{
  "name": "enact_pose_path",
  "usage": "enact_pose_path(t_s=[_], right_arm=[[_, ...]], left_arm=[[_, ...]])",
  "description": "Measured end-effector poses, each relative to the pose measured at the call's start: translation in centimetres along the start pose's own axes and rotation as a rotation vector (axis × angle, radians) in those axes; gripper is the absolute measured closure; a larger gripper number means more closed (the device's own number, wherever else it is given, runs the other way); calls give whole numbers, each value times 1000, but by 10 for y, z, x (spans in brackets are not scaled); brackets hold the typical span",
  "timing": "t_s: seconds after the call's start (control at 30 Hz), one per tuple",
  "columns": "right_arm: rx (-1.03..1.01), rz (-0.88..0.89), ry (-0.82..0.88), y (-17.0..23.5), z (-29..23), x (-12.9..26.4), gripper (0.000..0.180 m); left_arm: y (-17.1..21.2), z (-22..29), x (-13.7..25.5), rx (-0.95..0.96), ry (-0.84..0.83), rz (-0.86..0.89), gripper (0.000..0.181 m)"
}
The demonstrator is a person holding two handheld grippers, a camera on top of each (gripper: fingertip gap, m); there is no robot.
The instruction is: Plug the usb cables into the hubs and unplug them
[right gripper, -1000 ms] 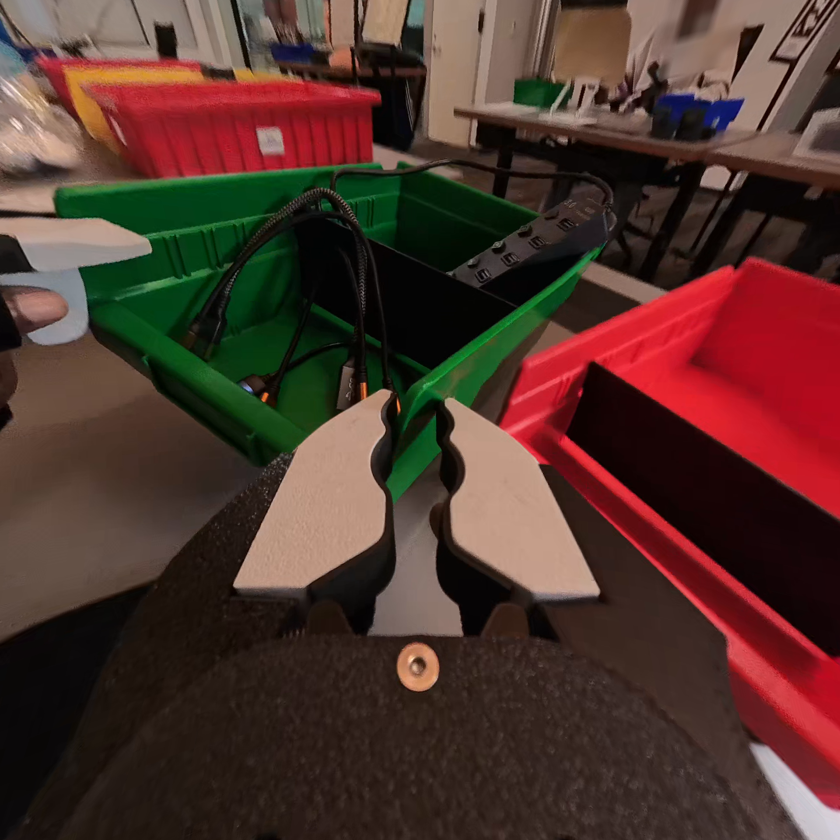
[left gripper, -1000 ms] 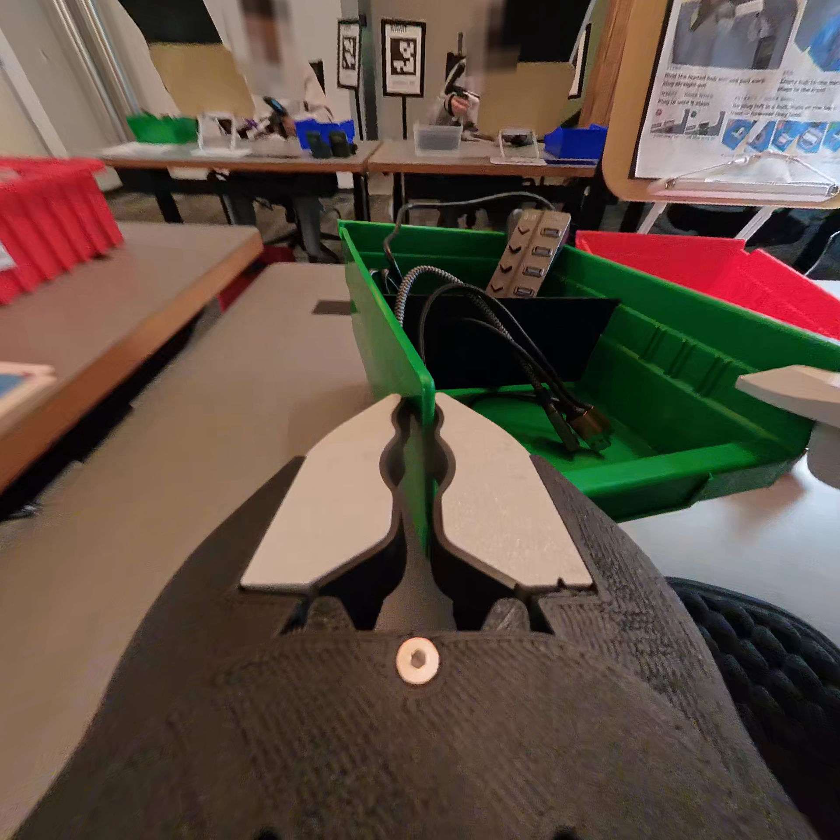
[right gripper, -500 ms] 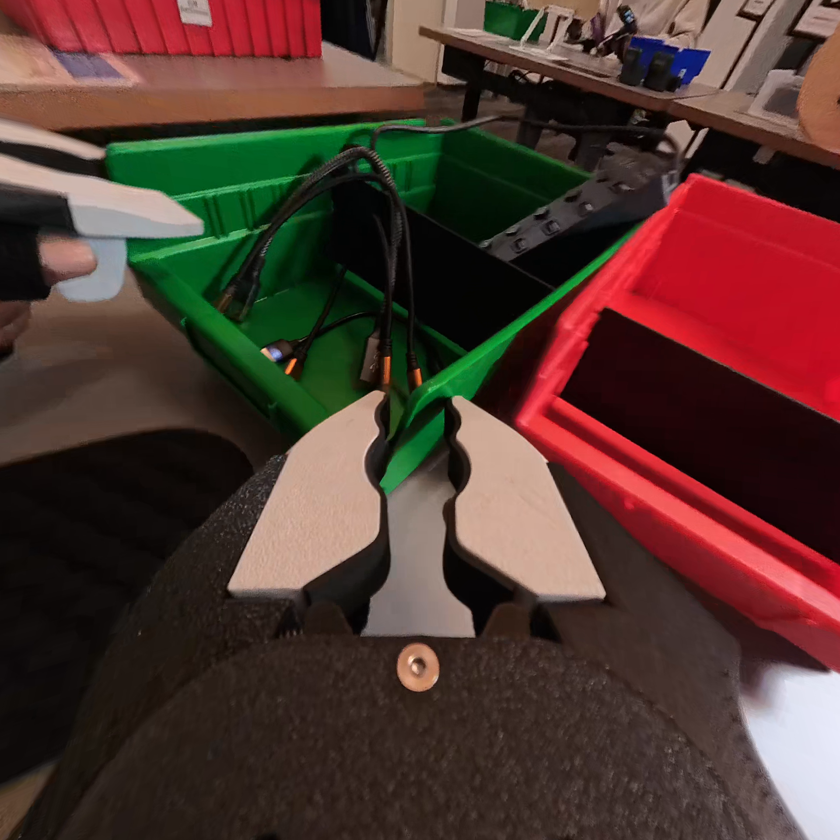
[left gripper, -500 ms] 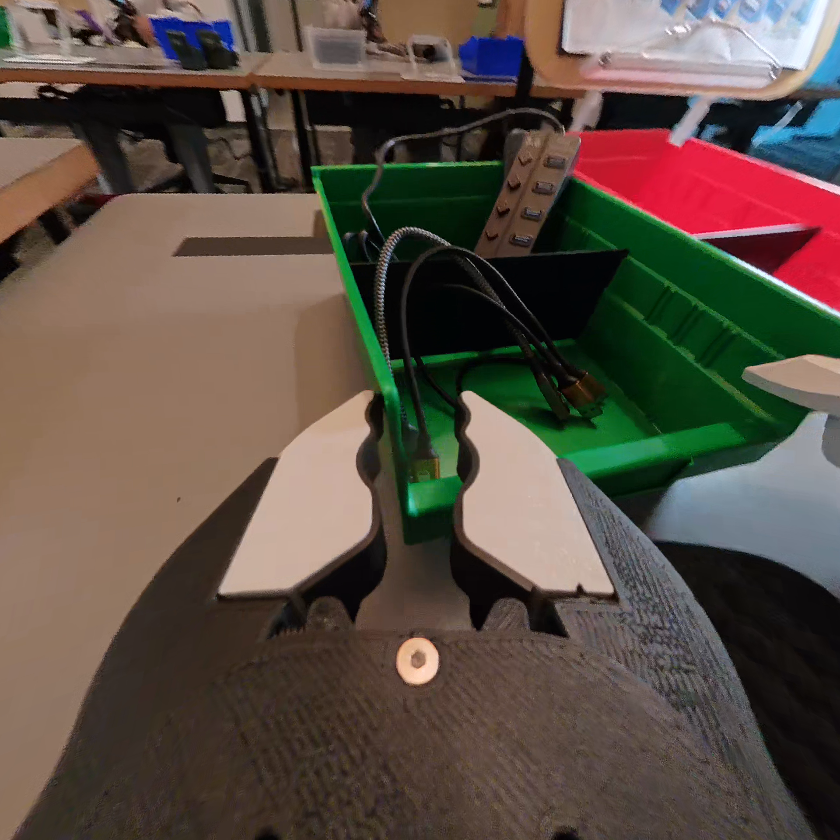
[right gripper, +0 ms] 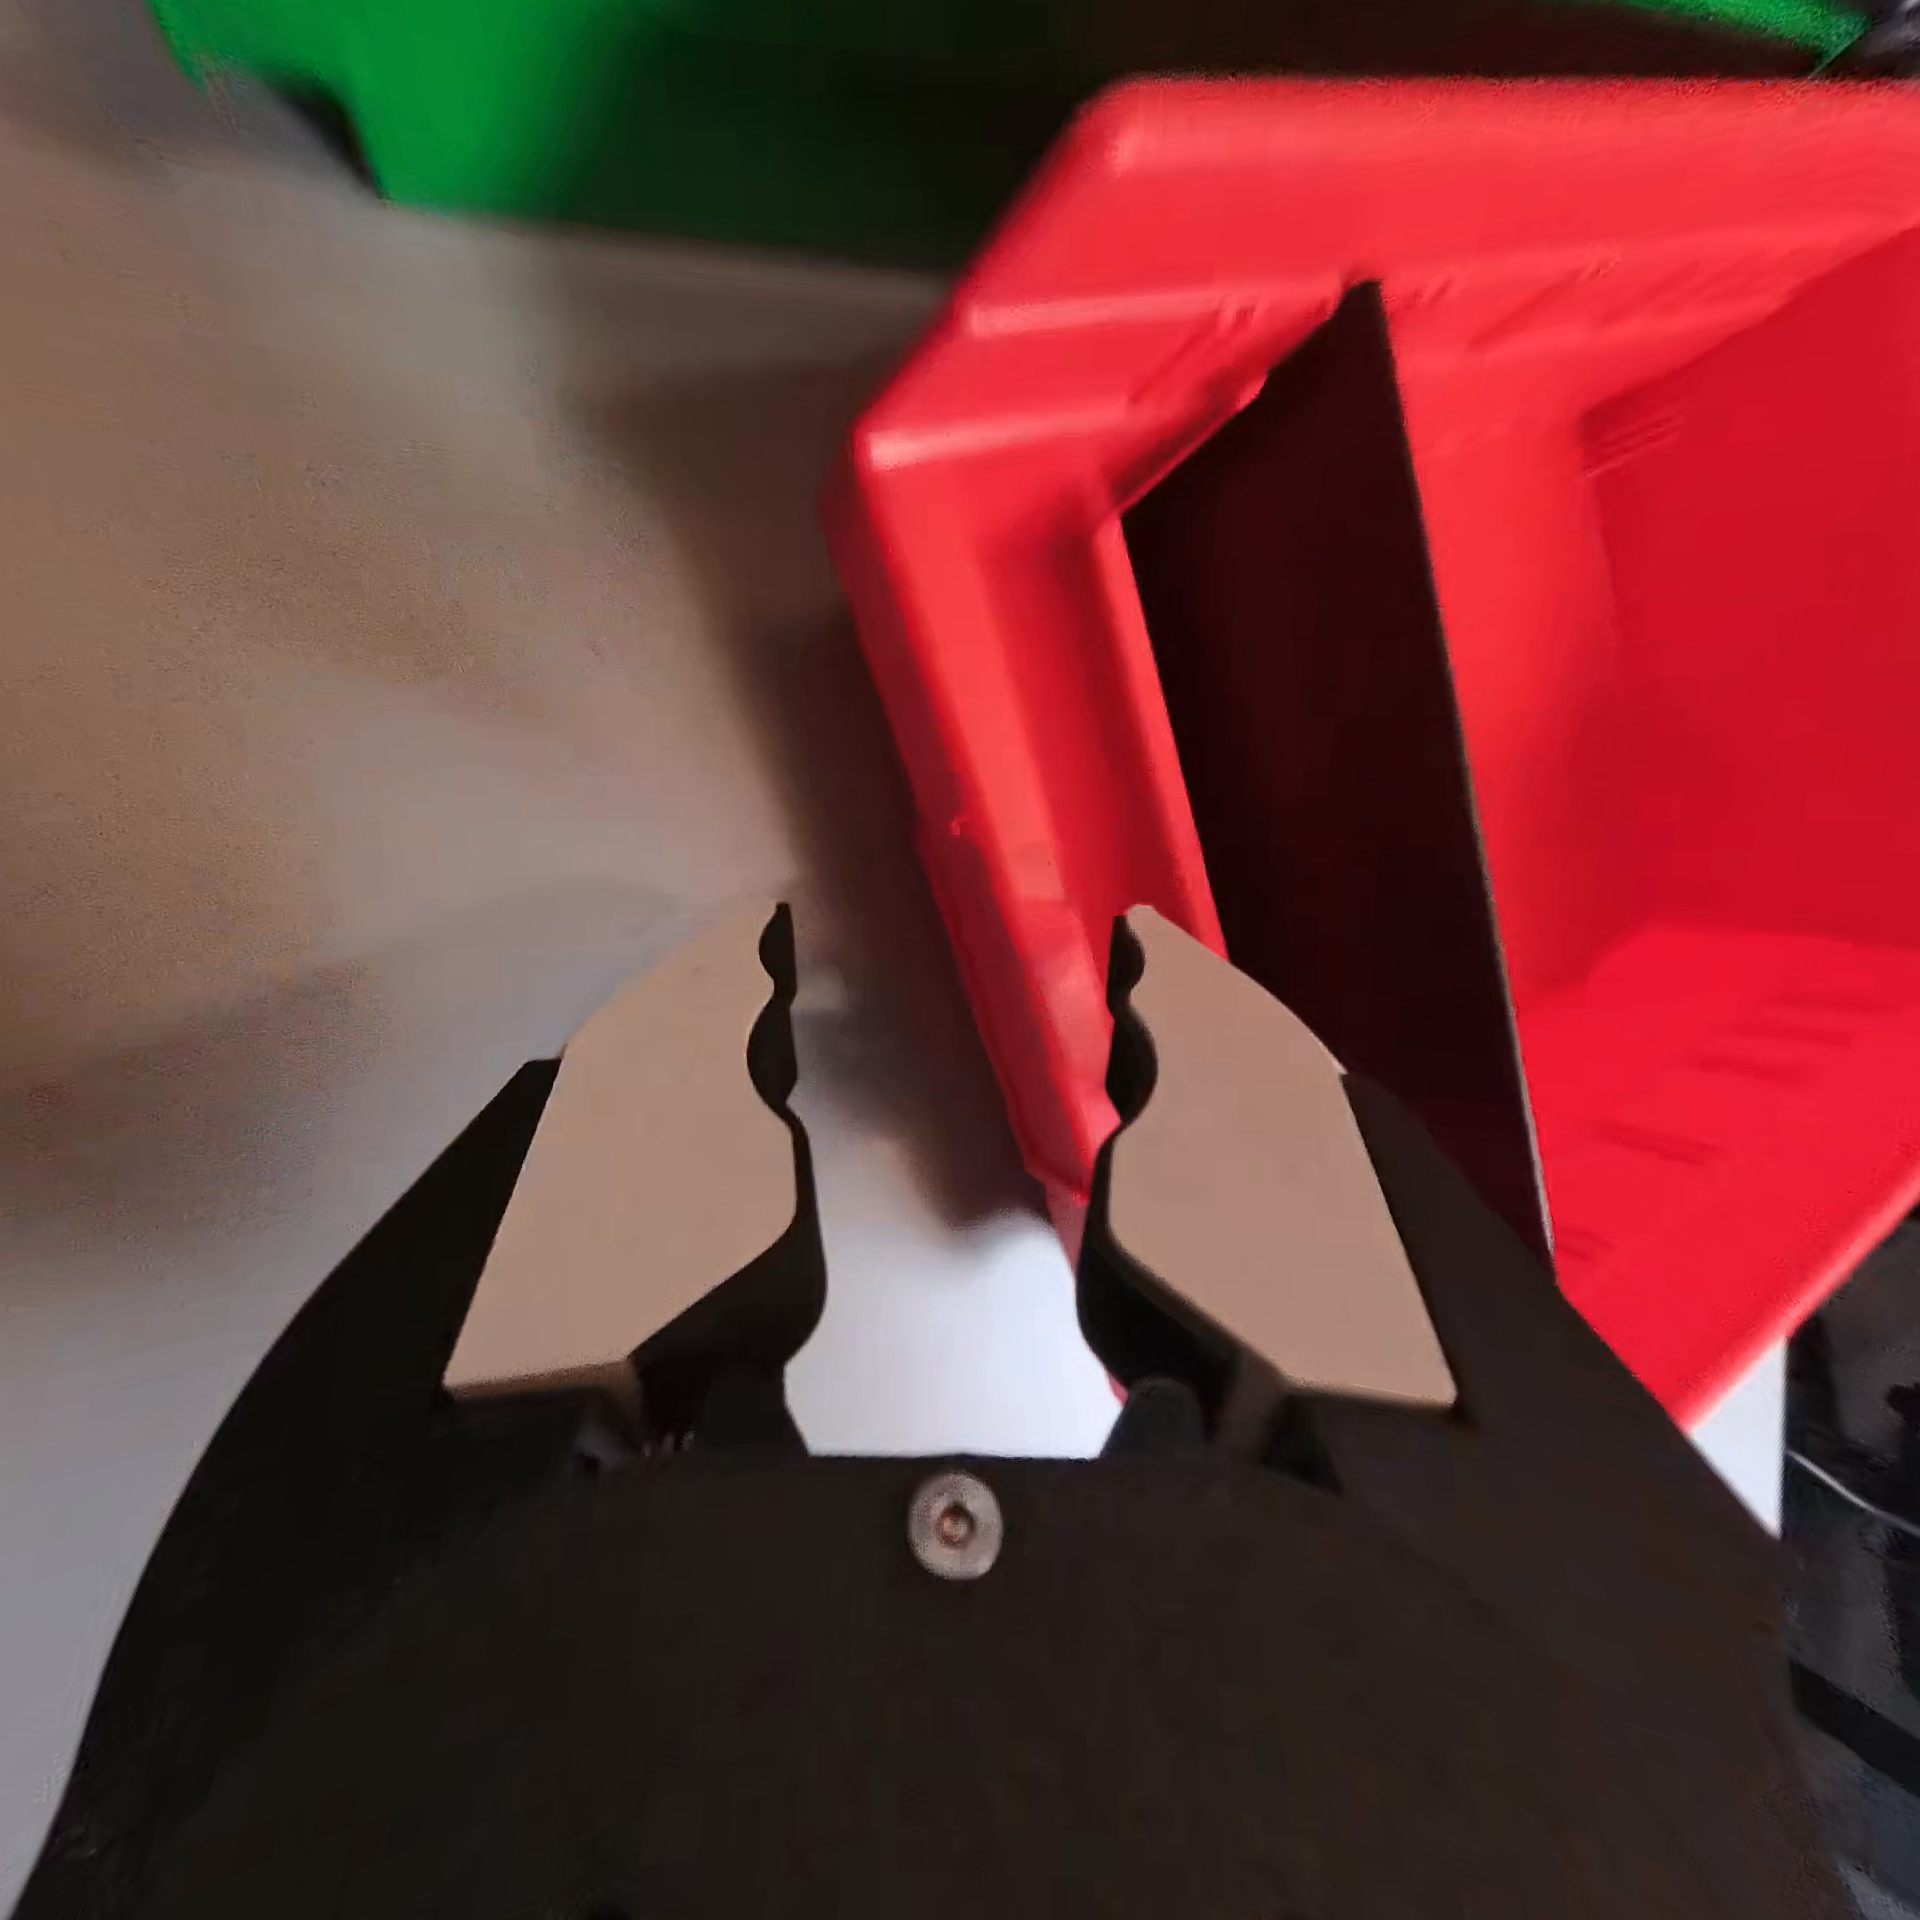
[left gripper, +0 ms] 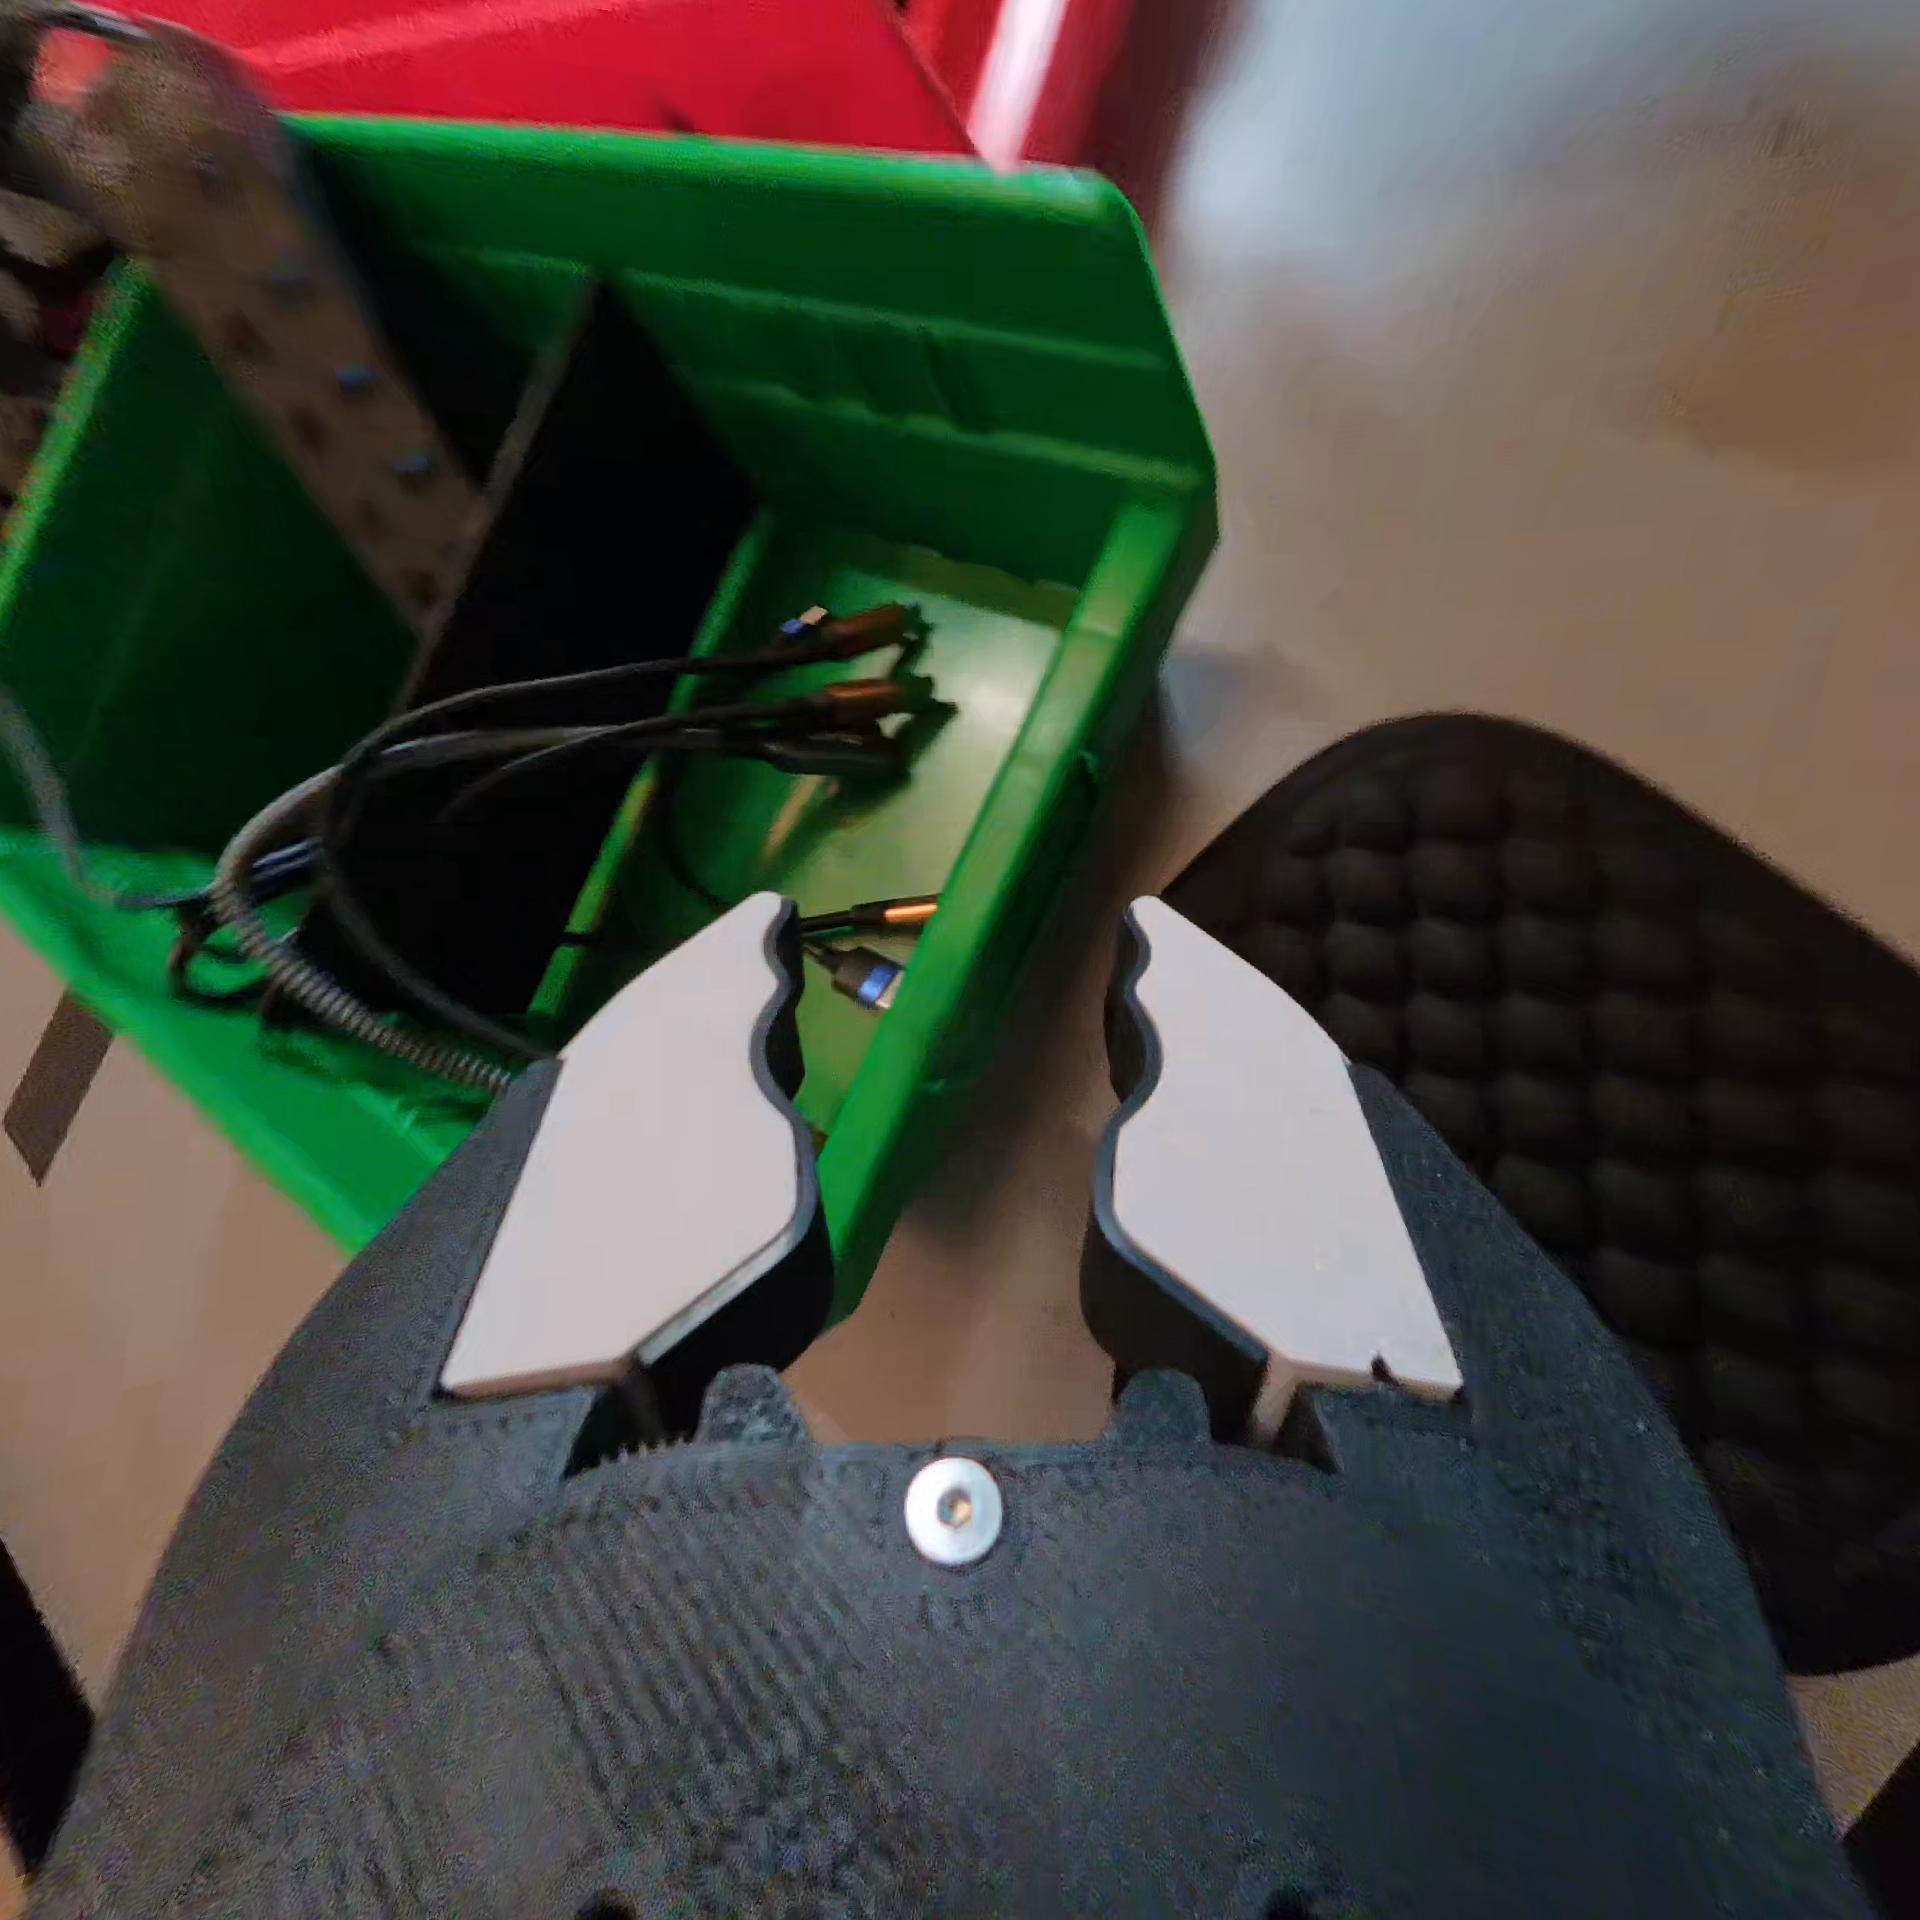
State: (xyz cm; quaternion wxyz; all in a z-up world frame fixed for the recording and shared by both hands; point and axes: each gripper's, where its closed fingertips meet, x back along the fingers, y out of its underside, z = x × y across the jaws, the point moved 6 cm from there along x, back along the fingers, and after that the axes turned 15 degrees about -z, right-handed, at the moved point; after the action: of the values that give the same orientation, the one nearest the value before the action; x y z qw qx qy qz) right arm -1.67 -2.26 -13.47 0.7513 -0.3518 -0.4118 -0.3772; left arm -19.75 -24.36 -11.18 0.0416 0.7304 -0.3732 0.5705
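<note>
Your left gripper [left gripper: 956, 920] is pointing steeply downward, its two pale fingers [left gripper: 655, 1132] spread wide apart and holding nothing between them. Your right gripper [right gripper: 951, 930] is tilting downward as well, its fingers [right gripper: 1247, 1153] parted to about the same width and gripping nothing. Both views are showing motion blur, heavier on the right one.

A green bin [left gripper: 1049, 1039] with a black divider [left gripper: 582, 582] sat beside a red bin [right gripper: 1039, 644] on the table [right gripper: 312, 623], near a black quilted pad [left gripper: 1579, 1039].
</note>
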Motion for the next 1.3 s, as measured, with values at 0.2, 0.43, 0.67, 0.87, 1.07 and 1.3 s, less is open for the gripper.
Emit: enact_pose_path(t_s=[0.2,0.43,0.67,0.87,1.07,1.3], right_arm=[[102,-150,24,6,14,-31,144],[1,-187,8,38,-13,-8,147],[-142,-231,73,100,-39,20,147],[-269,-277,150,155,-31,28,147],[-317,-288,186,170,-10,20,149],[-418,-246,140,167,-1,14,150]], left_arm=[[-11,-2,-59,-161,158,-290,132],[-15,-8,-73,-65,196,-235,144],[-15,-21,-81,54,106,-190,147],[-15,-32,-86,78,61,-188,147],[-17,-36,-89,107,91,-196,147],[-19,-38,-90,120,105,-201,147]])
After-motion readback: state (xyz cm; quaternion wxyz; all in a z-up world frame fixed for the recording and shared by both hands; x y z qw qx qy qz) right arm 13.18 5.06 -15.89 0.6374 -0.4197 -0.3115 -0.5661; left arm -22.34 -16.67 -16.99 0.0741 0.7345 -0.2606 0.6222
